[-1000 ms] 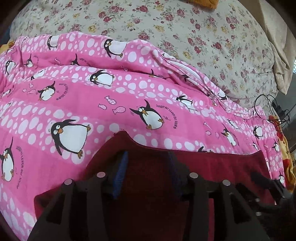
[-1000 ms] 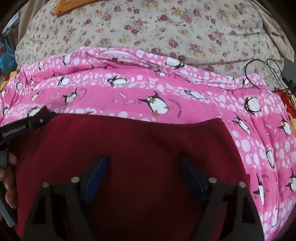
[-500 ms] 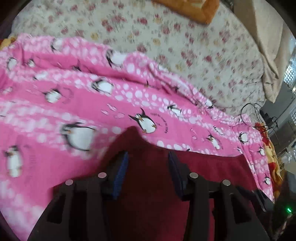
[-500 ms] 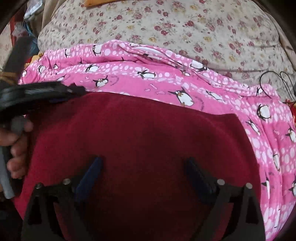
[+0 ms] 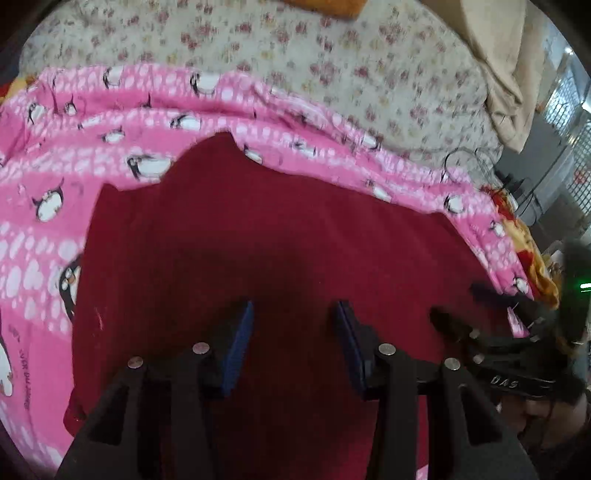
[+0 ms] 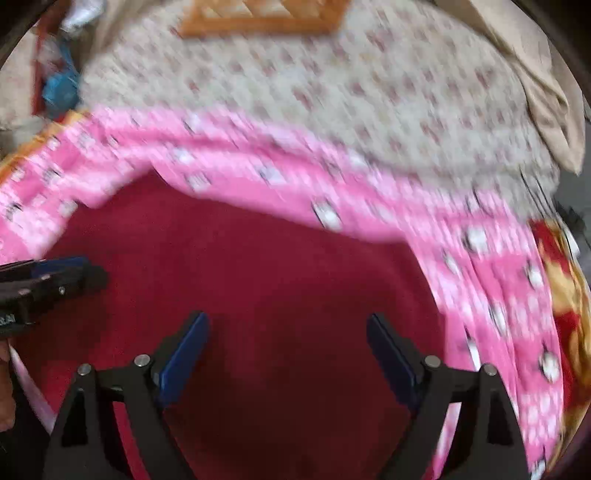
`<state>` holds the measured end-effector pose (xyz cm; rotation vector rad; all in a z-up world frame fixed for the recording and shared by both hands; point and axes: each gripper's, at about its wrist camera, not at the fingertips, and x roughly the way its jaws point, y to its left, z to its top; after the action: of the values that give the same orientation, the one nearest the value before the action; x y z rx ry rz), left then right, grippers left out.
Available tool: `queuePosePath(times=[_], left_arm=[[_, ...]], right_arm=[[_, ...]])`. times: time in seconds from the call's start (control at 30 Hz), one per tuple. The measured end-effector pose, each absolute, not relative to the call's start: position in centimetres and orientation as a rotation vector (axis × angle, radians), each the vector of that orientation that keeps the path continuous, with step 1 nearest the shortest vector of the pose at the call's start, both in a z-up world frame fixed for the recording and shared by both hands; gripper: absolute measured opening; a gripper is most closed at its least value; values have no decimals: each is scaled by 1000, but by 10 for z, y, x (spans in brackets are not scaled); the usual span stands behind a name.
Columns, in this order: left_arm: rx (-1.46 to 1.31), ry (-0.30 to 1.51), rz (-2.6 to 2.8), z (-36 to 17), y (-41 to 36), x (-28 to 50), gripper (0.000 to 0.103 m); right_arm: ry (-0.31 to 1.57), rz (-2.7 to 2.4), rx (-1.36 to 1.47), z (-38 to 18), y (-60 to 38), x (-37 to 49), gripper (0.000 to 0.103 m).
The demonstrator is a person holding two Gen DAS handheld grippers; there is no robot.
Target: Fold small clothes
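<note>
A dark red garment point(image 5: 280, 251) lies spread on a pink penguin blanket point(image 5: 55, 177); it also fills the lower middle of the right wrist view point(image 6: 258, 277). My left gripper point(image 5: 293, 314) is open and empty above the garment's middle, blue pads apart. My right gripper point(image 6: 286, 326) is open wider, empty, over the garment. The right gripper shows at the right edge of the left wrist view point(image 5: 480, 325); the left gripper shows at the left edge of the right wrist view point(image 6: 48, 280).
A cream floral bedspread point(image 5: 369, 74) lies beyond the pink blanket point(image 6: 240, 173). An orange cushion point(image 6: 262, 14) sits at the far side. A beige cloth point(image 5: 506, 59) hangs at the right, with black cables point(image 5: 465, 162) and a red-yellow blanket point(image 6: 565, 295) near it.
Both grippers have risen and pulled back from the garment, so more of it shows. The left jaws stay open. The right wrist view is blurred by motion.
</note>
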<state>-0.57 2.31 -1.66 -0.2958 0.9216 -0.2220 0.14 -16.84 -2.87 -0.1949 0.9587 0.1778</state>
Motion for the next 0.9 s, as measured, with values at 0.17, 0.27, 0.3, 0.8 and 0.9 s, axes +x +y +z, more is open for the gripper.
queuePosePath(times=[0.17,0.27,0.3,0.8,0.9], left_arm=[[-419,889,-208,-1,50,-25,21],[-461,840,-185,3,67,-44,21],[-468,835,-176,2,71,-47,21],[-589,770,-159,-21,82,-147,26],[-622,802,-102,-36,84,-159,26]], right_arm=[[939,174,-131,-19,-178,2,91],[793,225,-114,3,-167,-11,90],[757,268,-104,9,-162,-14,91],[862,304,-207,-32,-120,-2,100],[860,287,-165,-40,-125,3,103]])
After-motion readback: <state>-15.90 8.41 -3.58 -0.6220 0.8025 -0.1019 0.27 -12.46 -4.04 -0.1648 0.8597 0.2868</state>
